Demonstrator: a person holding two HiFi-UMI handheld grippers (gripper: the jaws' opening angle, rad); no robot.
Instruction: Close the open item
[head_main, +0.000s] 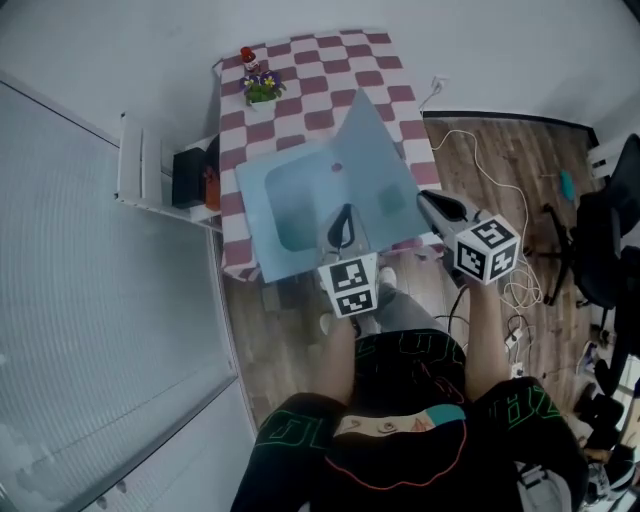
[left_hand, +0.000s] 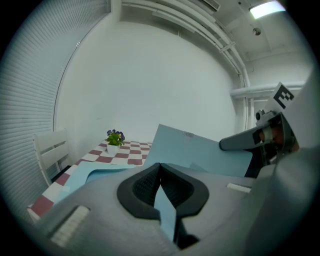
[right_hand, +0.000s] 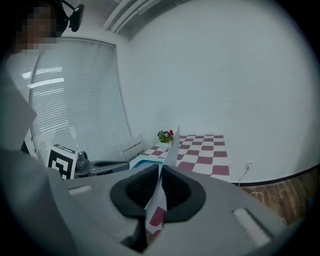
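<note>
A light blue folder (head_main: 300, 205) lies open on the red-and-white checked table (head_main: 330, 60), its cover (head_main: 375, 160) lifted at a slant on the right. My left gripper (head_main: 343, 232) is shut on the folder's near edge; in the left gripper view the blue sheet (left_hand: 167, 210) runs between the closed jaws of the left gripper (left_hand: 160, 170). My right gripper (head_main: 428, 200) is shut on the raised cover's right edge. In the right gripper view the cover (right_hand: 172, 145) shows edge-on, clamped by the right gripper (right_hand: 160, 172).
A small pot of purple flowers (head_main: 262, 86) and a red object (head_main: 247, 54) stand at the table's far left. A white chair (head_main: 150, 165) with a dark bag (head_main: 190, 175) is left of the table. Cables (head_main: 500, 180) and a black office chair (head_main: 610, 240) are on the right.
</note>
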